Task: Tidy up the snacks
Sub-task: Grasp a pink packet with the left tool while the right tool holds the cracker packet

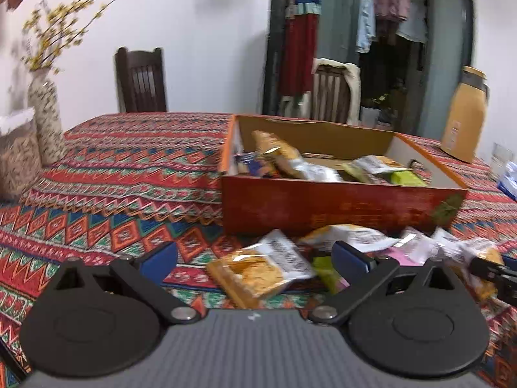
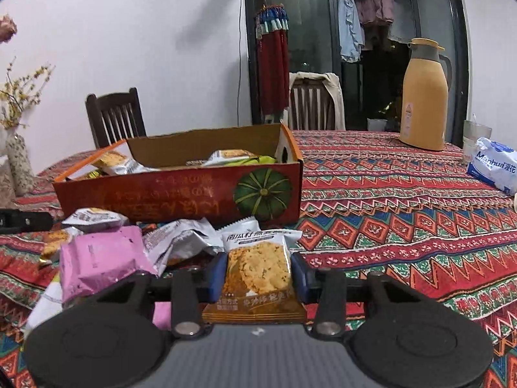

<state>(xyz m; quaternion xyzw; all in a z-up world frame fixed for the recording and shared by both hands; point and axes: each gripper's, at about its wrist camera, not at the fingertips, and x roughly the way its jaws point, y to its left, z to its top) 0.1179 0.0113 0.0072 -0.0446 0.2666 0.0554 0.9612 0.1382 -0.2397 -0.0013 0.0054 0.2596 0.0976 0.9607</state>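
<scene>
An orange cardboard box (image 1: 339, 207) (image 2: 181, 197) with a pumpkin picture holds several snack packets. More packets lie loose on the cloth in front of it. My right gripper (image 2: 258, 274) is shut on an orange-and-white biscuit packet (image 2: 258, 268), its blue pads pressing on both sides. Left of it lie a pink packet (image 2: 100, 258) and silver ones (image 2: 181, 239). My left gripper (image 1: 255, 255) stands open above the cloth; a yellow biscuit packet (image 1: 258, 268) lies between and beyond its fingers, untouched. The right gripper's black tip (image 1: 494, 274) shows at the far right of the left wrist view.
The table carries a patterned red cloth (image 2: 404, 200). A tan thermos jug (image 2: 425, 97), a glass (image 2: 475, 135) and a white tissue pack (image 2: 494, 165) stand at the right. A vase with yellow flowers (image 1: 47, 119) and a jar (image 1: 16, 155) are at the left. Wooden chairs (image 1: 140, 80) stand behind the table.
</scene>
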